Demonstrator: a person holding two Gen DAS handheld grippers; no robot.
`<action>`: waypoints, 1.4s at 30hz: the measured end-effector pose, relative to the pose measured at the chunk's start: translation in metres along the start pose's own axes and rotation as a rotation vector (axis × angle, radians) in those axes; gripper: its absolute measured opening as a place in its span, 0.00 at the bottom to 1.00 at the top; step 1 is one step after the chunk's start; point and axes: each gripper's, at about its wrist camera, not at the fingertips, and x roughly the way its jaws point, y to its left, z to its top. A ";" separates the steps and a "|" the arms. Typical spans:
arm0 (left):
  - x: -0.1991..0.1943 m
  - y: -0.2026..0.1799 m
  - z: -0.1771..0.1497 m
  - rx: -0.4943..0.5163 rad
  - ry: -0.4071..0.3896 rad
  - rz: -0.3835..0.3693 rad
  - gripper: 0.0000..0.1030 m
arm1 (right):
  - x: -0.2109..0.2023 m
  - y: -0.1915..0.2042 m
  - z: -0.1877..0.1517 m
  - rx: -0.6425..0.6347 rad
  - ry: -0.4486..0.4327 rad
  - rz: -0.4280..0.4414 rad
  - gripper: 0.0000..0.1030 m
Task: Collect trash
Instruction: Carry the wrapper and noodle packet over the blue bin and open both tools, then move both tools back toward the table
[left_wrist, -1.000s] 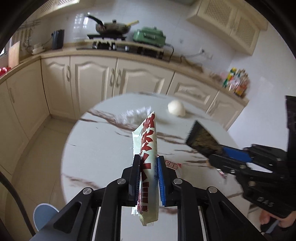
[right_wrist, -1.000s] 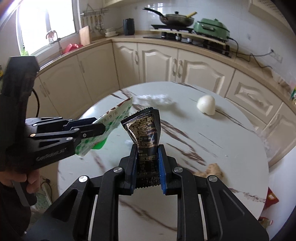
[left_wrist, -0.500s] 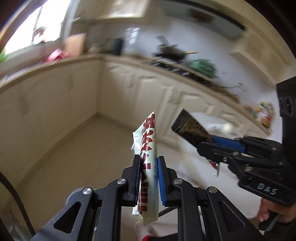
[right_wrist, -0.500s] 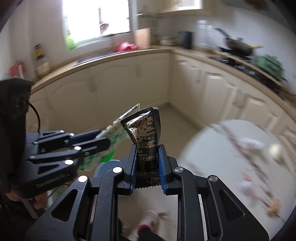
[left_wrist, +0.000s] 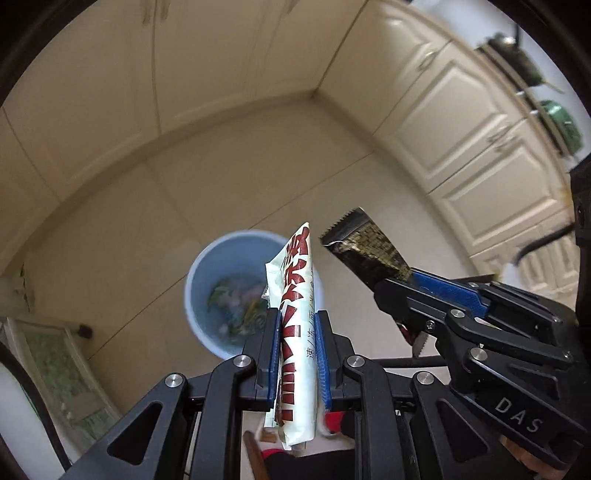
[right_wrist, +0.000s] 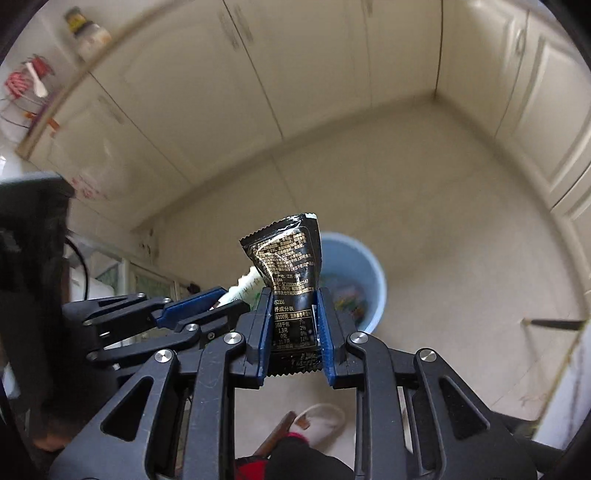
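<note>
Two wrist views, both aimed steeply down at a beige tiled kitchen floor (left_wrist: 221, 177). Cream cabinets (left_wrist: 461, 122) wrap the floor on the far side & to the right, meeting at a corner; wide bare tile lies between them & the bin. On the left a low glass-fronted unit (left_wrist: 55, 369) stands by the wall.

Blue round bin (left_wrist: 207, 280), open top, sits on the floor below both tools, w/ mixed colourful scraps inside. Open floor all round its rim.

Left tool (left_wrist: 295, 354): blue pads clamped on a white wrapper (left_wrist: 295, 295) w/ big red characters. Wrapper stands upright, edge-on, top end above the pads & bottom end hanging below them; in the left view it overlaps the bin's right side.

Right tool (right_wrist: 291, 336): pads clamped on a black wrapper (right_wrist: 291, 266) w/ gold print & a white nutrition table, crinkled, zigzag-cut ends, upright. In the right view it overlaps the bin's left rim.

The tools sit side by side, near but apart. In the left view the right tool (left_wrist: 406, 291) comes in from the right, black wrapper (left_wrist: 365, 247) tilted up-left. In the right view the left tool (right_wrist: 221, 302) comes in from the left.

Bottom of the right view: a pale slipper (right_wrist: 321, 421) on the floor, a bit of red & dark clothing beside it.
</note>
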 end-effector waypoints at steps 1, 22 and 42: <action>0.010 0.008 0.005 -0.013 0.022 -0.004 0.14 | 0.019 -0.006 0.001 0.026 0.021 0.005 0.21; -0.016 -0.026 0.028 -0.160 -0.069 0.131 0.53 | 0.023 -0.023 0.015 0.047 -0.028 -0.008 0.53; -0.261 -0.245 -0.100 0.204 -0.805 0.202 0.96 | -0.347 0.012 -0.083 -0.049 -0.653 -0.299 1.00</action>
